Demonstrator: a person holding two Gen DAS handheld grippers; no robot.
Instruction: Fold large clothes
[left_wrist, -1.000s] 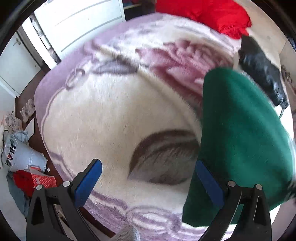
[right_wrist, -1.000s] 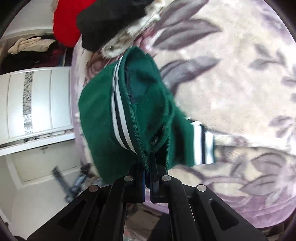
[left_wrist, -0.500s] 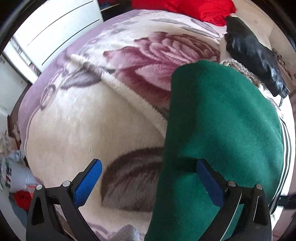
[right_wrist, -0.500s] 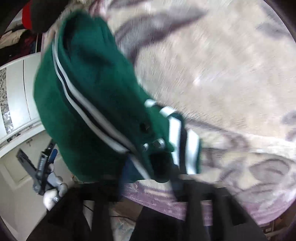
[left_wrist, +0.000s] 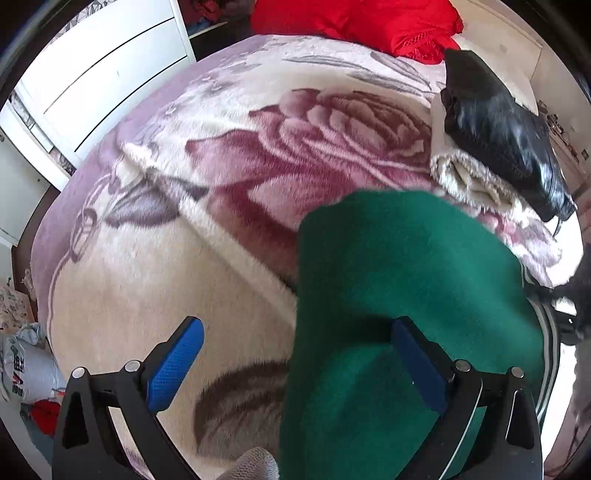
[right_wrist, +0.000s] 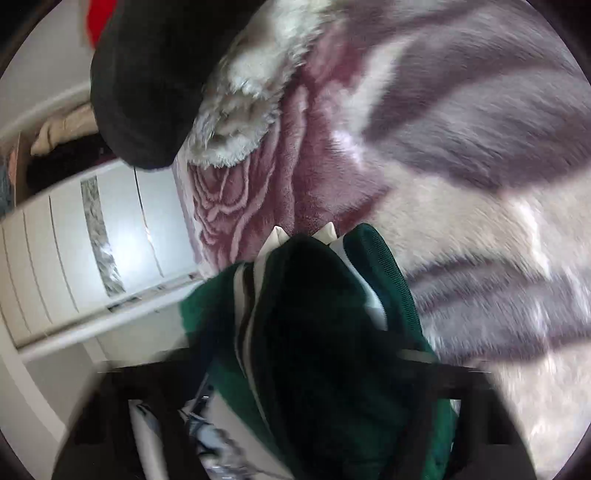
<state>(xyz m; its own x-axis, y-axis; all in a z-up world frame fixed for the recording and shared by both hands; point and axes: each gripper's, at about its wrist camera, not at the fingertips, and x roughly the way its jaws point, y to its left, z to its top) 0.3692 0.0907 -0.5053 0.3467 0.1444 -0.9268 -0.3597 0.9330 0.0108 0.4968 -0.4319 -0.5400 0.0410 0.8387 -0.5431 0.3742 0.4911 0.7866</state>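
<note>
Green jacket (left_wrist: 406, 280) on floral blanket (left_wrist: 166, 295); black garment (left_wrist: 498, 122), red cloth (left_wrist: 354, 18) beyond.

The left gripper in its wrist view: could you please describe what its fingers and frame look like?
The left gripper has a black frame whose two arms splay outward. Each finger carries a bright blue pad with a fine dotted texture. Round silver bolt heads mark the joints, and triangular cut-outs lighten the arms.
</note>
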